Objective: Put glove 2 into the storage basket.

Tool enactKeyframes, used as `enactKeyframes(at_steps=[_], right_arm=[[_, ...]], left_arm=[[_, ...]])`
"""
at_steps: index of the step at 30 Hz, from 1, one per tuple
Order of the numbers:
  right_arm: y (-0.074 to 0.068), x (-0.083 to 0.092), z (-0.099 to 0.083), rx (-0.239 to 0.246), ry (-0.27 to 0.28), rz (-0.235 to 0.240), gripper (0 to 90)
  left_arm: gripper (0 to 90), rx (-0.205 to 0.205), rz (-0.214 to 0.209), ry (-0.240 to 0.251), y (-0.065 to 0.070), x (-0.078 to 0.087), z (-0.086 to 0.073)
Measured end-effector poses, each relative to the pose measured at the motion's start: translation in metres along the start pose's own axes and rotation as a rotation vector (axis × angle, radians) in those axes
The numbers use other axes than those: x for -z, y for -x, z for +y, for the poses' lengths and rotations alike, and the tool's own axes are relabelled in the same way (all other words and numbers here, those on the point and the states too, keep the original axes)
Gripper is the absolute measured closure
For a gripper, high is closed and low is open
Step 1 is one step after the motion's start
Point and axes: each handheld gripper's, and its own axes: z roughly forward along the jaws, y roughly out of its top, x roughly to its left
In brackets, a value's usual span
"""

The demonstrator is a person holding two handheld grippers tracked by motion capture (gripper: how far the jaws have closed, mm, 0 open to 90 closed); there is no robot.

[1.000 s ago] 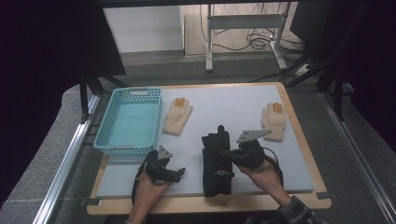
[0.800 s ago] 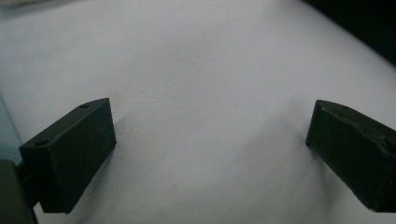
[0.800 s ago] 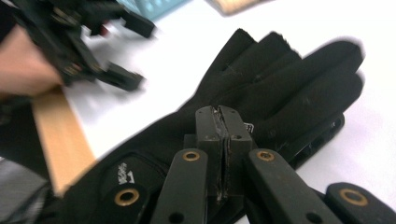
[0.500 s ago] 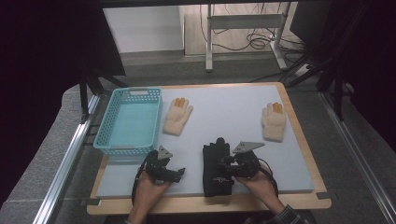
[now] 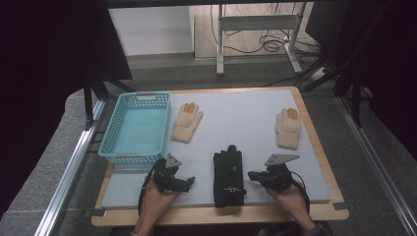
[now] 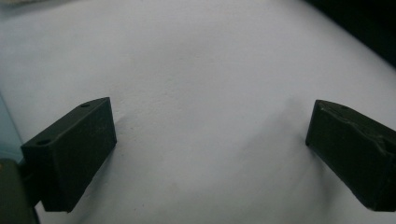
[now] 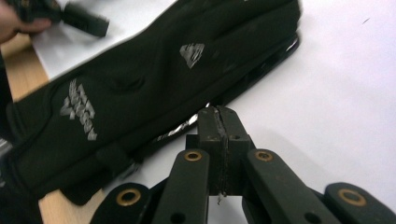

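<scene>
Right claw (image 7: 219,122): jaws pressing together, pinching nothing, having just been opening and closing again; tips sitting just beside the black gloves' (image 5: 229,174) edge.
Left claw (image 6: 210,154): jaws spreading wide over bare counter (image 5: 236,113), gripping nothing.
Black gloves: lying stacked at the counter's near edge, between the two claws.
Farther out: basket (image 5: 137,125) at the left, cream gloves (image 5: 187,122) beyond.
Risk: shut jaws are likely nudging the stack toward the near edge rather than catching it, or catching one glove and leaving its mate.
</scene>
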Motion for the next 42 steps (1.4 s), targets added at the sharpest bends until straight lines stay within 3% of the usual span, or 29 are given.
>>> enactKeyframes(at_steps=[10,20,35,42], right_arm=[[-0.017,-0.018,-0.007,0.065,-0.035,0.036,88.5],[-0.033,-0.036,0.003,0.093,-0.044,0.079,87.9],[-0.048,-0.072,0.027,0.129,-0.043,0.07,87.7],[-0.048,-0.082,0.036,0.136,-0.04,0.055,87.6]], left_arm=[[2.6,-0.006,0.018,-0.01,-0.006,0.01,-0.009],[4.2,-0.053,-0.036,-0.004,-0.021,0.016,-0.016],[4.1,-0.055,-0.037,-0.006,-0.021,0.016,-0.016],[5.5,-0.07,-0.063,0.002,-0.026,0.017,-0.017]])
